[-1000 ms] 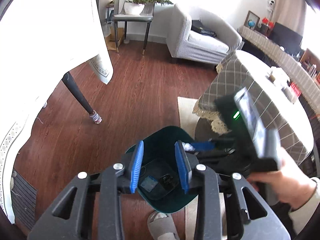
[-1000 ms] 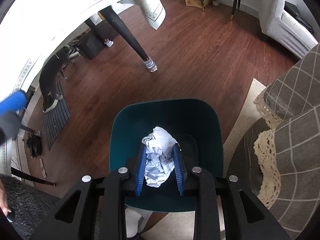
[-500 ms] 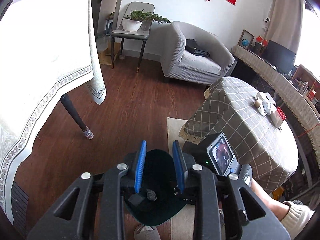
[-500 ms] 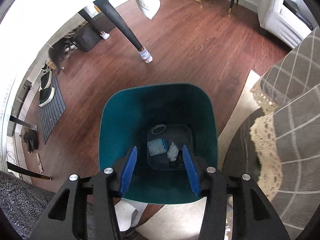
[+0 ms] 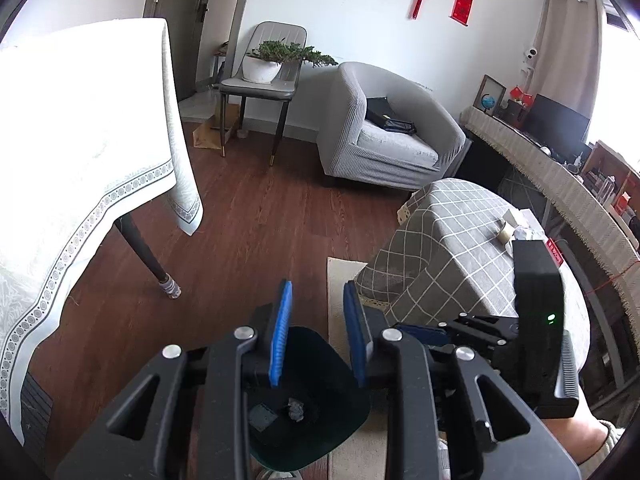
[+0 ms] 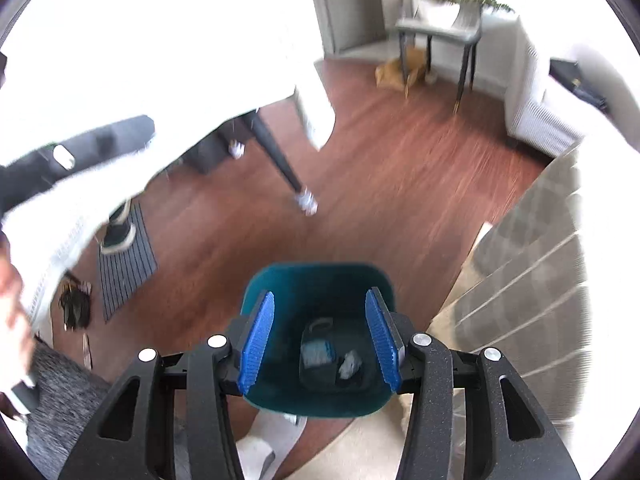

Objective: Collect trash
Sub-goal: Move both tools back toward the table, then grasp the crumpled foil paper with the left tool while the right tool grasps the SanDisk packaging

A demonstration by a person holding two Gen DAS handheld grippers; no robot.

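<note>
Right gripper (image 6: 320,338) released, fingers wide, empty, above bin (image 6: 320,280). Paper wad (image 6: 350,364) now at bin bottom beside blue wrapper (image 6: 316,354); one second ago it sat clamped between fingers. Drop done, next trash likely on checked worktop (image 5: 460,240). Left gripper (image 5: 316,340) part-open, empty, raised from earlier, now sees room.

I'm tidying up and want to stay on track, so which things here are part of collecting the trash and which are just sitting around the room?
Part of the job:
teal bin
crumpled paper lying in the bin
right gripper, open and empty
left gripper, open and empty

Just lying about:
grey armchair
potted plant on the chair
checked tablecloth
</note>
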